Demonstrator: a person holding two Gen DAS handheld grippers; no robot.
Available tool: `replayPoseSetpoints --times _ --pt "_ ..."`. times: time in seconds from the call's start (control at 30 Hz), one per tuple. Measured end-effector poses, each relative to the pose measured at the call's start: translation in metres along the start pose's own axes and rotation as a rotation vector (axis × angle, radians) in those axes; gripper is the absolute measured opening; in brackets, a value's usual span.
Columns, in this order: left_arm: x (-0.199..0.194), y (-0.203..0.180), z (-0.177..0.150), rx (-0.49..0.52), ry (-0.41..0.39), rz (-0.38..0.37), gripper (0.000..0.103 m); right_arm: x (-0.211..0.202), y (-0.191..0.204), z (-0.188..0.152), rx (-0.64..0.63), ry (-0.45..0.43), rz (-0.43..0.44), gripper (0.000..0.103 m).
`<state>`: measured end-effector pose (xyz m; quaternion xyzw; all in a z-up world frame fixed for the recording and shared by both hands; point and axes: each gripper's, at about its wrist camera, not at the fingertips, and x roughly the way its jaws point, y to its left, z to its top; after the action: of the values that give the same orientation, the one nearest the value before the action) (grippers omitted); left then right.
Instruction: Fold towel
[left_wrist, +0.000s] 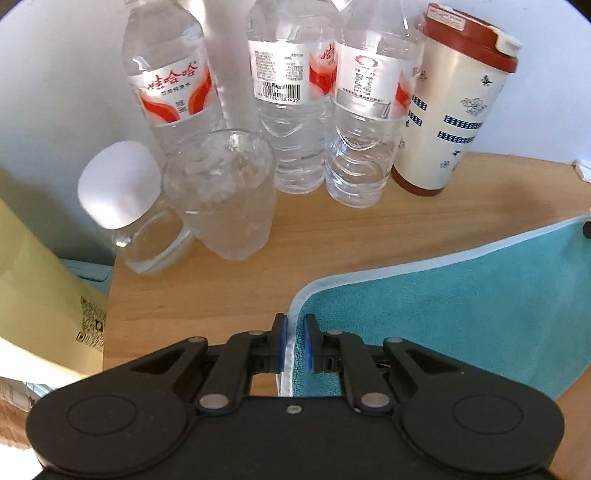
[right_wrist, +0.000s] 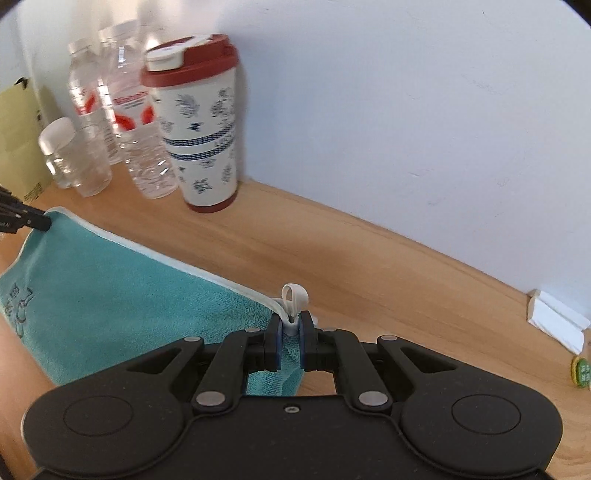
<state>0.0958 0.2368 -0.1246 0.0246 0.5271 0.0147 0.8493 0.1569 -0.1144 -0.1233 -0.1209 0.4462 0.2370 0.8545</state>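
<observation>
Both grippers are pinched on the teal towel, one at each end of its far hem. Left gripper: fingers narrow, white piping trapped between the blue pads, right at the corner. Right gripper: fingers narrow too, clamped on the other corner, with the white hang loop poking up just above the pads.

Towel hangs between the two as a taut-ish sheet over the wooden worktop; the lower part drops out of view, so I can't tell how much is resting on the wood.

My read: this is the carry-over stage of a fold, hem in the air and not yet laid down.

To do it well:
- Keep both corners level and the hem tensioned, so the fold line comes out straight.
- Move the two hands in parallel. If one leads, the edge skews.
- Lay the hem on the opposite edge before releasing.
- Watch the clutter to the left: the water bottles, glass, small jar and lidded tumbler stand near the left corner. The bottles look light and the glass tippy, so swing away from them, not past them.
- Grip on the right includes the loop base; it could slip, so no jerks.
</observation>
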Motion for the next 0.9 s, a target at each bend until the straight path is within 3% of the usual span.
replayPoseSetpoints --times 0.33,0.37,0.47,0.53,0.7,0.8,0.9 --pt "0.025 -0.017 0.008 0.06 0.034 0.054 0.01 0.04 0.005 -0.001 -0.025 0.08 -0.061 0.01" --pt "0.027 -0.019 0.008 0.07 0.036 0.062 0.01 0.043 0.007 -0.001 -0.039 0.083 -0.076 0.014" --pt "0.028 -0.022 0.006 0.094 0.03 0.089 0.02 0.046 0.016 -0.004 -0.118 0.076 -0.155 0.026" --pt "0.028 -0.022 0.005 0.102 0.028 0.108 0.031 0.044 0.017 -0.004 -0.14 0.076 -0.17 0.026" --pt "0.005 -0.014 0.006 0.083 0.019 0.149 0.035 0.016 0.013 -0.002 -0.141 0.026 -0.226 0.026" --pt "-0.017 -0.023 0.003 0.09 -0.027 0.106 0.047 -0.002 0.014 -0.002 -0.065 -0.01 -0.168 0.026" --pt "-0.02 -0.041 -0.003 0.124 -0.039 0.054 0.047 -0.008 0.036 -0.006 -0.022 -0.037 -0.018 0.026"
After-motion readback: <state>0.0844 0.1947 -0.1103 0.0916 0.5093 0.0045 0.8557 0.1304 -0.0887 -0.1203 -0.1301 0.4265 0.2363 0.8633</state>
